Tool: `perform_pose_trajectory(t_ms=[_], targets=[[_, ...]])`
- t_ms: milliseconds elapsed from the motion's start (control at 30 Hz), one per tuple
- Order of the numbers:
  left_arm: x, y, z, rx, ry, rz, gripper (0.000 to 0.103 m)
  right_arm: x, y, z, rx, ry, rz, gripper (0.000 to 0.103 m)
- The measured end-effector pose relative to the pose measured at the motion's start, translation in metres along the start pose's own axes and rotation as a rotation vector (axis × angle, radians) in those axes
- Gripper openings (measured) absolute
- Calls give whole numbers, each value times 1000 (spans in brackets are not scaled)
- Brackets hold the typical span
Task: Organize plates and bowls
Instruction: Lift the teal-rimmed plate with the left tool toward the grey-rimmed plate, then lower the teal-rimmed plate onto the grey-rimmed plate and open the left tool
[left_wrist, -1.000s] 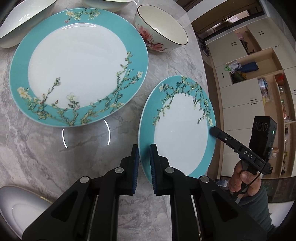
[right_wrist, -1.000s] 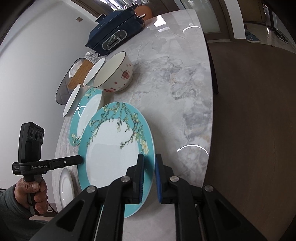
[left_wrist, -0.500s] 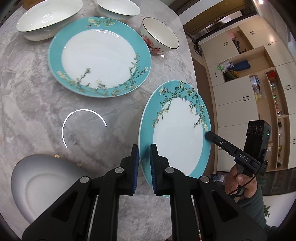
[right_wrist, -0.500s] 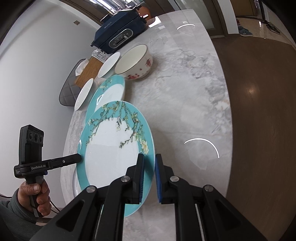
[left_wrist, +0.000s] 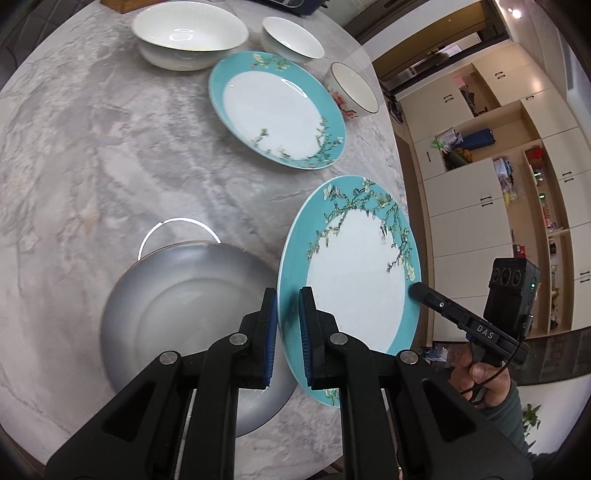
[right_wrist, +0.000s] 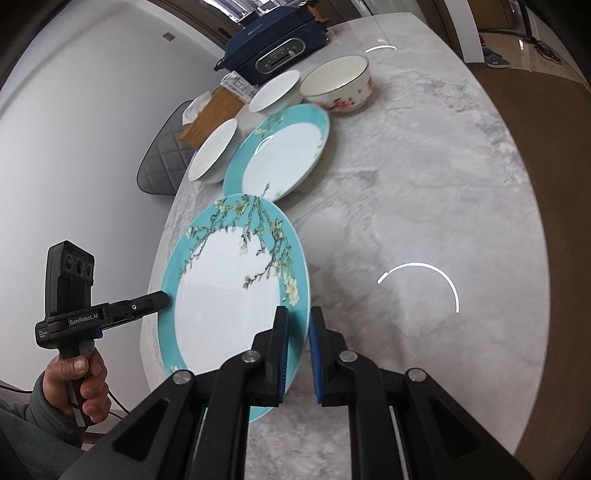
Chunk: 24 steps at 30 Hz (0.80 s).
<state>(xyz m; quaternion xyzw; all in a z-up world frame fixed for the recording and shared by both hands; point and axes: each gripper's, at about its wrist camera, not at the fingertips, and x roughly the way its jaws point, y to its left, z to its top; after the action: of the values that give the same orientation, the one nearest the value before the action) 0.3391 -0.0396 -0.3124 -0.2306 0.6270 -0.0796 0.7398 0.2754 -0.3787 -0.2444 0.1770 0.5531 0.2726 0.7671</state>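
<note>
Teal plate carried off the tabletop, both tongs clamped on its rim.

Left tongs (left_wrist: 288, 321) and right tongs (right_wrist: 295, 350) gripped opposite edges of the lifted teal plate (left_wrist: 354, 273). It had risen and drifted away from the second teal plate (left_wrist: 277, 110), now beside the grey plate (left_wrist: 184, 317); stacking there seemed likely.

You hold a plate (left_wrist: 354, 291) with teal rim, white centre, blossom branches. Second plate (left_wrist: 275, 110) matches it. Grey plate (left_wrist: 177, 306) has a thin gold edge. Two plain white bowls (left_wrist: 190, 35). Cup (right_wrist: 338, 86) white with pink flowers, dark rim. Table (left_wrist: 85, 147) is grey marble. Your grippers are black, pads (left_wrist: 271, 332) blue.
</note>
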Motion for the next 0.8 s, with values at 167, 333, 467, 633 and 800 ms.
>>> perform_pose_trajectory(t_ms=[167,333,467,633,800], targets=[[-18,33,-20,-14,1,18,9,16,27,-21,4,13,12,13],[-30,64,-40,-25,16,38,9,34,46,-40,10,26,10,13],[-25,86,-52,-33,30,52,9,49,52,-52,28,32,7,13],[-17,108,-64,-48,43,62,10,67,57,-63,24,53,-24,13],[-14,119,-69,-56,48,72,10,81,55,-68,38,67,-32,13]])
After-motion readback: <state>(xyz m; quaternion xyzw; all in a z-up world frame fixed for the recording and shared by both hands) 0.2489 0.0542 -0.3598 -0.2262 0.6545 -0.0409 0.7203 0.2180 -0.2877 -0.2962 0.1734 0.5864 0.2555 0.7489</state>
